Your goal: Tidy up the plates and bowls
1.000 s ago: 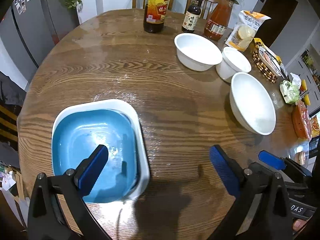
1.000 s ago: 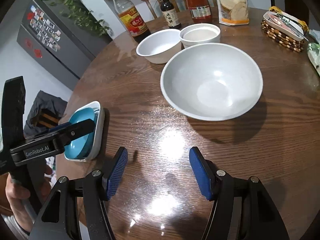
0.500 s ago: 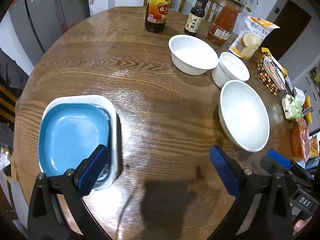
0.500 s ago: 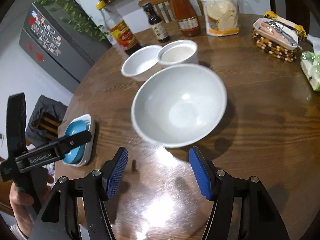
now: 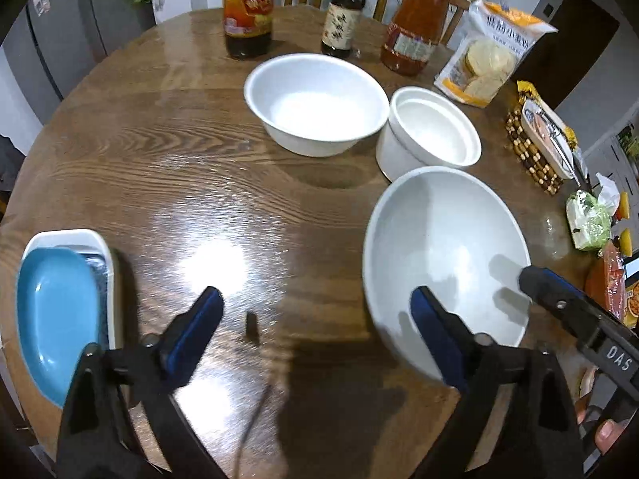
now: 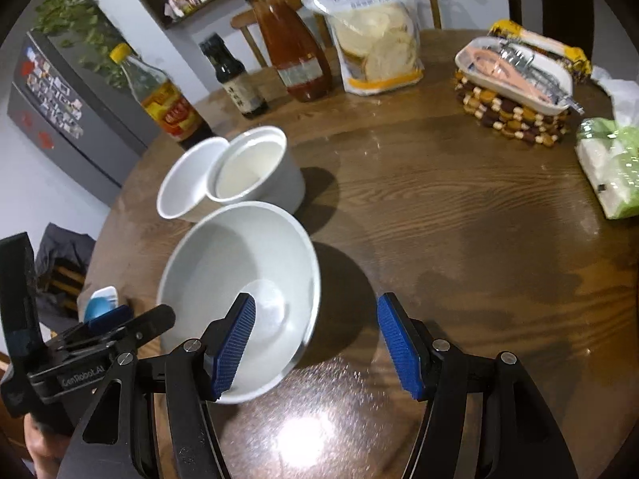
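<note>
Bowls sit on the round wooden table point(image 5: 167, 151). The big white bowl point(image 5: 447, 255) is nearest, with the right edge of the table beyond it. A middle bowl point(image 5: 315, 103) and a small deep bowl point(image 5: 431, 135) sit side by side behind it, toward the far edge. A blue plate point(image 5: 56, 315) lies in a white dish point(image 5: 108, 263) at the left edge.

The left gripper point(image 5: 315, 331) is closing with only bare table between its jaws; one finger is over the big bowl's near rim. The right gripper point(image 6: 315, 351) is partly open and holds nothing. The big bowl's rim lies between its jaws, untouched.

Bottles point(image 5: 247, 8) and a snack bag point(image 5: 491, 56) stand along the far edge.
</note>
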A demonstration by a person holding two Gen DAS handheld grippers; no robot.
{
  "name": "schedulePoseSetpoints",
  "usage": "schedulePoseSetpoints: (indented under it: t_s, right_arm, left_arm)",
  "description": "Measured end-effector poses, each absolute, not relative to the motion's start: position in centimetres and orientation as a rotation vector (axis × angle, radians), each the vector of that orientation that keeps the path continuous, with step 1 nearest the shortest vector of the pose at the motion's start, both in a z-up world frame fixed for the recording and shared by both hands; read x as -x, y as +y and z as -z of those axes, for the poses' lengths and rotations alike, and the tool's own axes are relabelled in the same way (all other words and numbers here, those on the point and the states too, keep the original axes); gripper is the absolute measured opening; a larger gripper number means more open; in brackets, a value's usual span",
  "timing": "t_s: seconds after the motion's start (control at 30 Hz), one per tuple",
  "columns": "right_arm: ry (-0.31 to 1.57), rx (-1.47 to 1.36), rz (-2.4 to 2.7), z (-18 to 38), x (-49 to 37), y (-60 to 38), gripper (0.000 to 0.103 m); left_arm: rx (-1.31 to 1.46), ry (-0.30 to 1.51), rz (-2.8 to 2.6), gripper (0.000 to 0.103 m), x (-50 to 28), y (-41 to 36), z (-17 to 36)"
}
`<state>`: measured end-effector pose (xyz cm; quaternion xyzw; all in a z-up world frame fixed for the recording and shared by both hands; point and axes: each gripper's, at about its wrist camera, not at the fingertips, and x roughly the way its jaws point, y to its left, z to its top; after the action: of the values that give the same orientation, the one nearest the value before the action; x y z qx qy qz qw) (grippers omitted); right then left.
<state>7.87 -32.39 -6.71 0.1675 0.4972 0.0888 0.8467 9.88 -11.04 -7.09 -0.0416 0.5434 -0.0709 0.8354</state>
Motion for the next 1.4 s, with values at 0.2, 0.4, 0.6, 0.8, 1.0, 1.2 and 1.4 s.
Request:
schedulePoseSetpoints:
  t_s: [0.2,0.4,0.6,0.8,1.0,1.2,1.4]
  right_arm:
    - [1.088,-0.347,-0.228,8.3,-8.8,-31.6,0.065]
    - [1.12,-0.368,-0.281,9.0,-9.1,-31.0,0.041]
    - [1.109,-0.34,-0.306,8.3,-8.8,-29.8,0.021]
    - [1.084,-0.305,-0.329,6.9,-8.2,-27.9,0.021]
    - [1.081,-0.264,-0.375,6.1,-7.8,-24.9,0.021]
    - [1.101,-0.241,-0.42,6.5,-7.6,-22.3,0.021]
    - [1.117,-0.213,-0.433,6.8,-7.4,-20.7,0.021]
  left_arm:
    - [0.094,1.186,0.154,0.057,-10.7,-12.0,8.2]
    - [0.104,1.194,0.175,0.042,-10.9,-12.4,8.3]
    - [0.073,1.184,0.199,0.015,-10.4,-12.9,8.2]
    - [0.073,1.141,0.182,0.016,-9.1,-11.1,7.0]
    - [0.079,1.119,0.145,0.016,-7.6,-8.6,6.1]
    - [0.102,1.12,0.096,0.015,-6.5,-5.9,6.0]
    - [0.12,1.136,0.075,0.015,-5.8,-4.3,6.5]
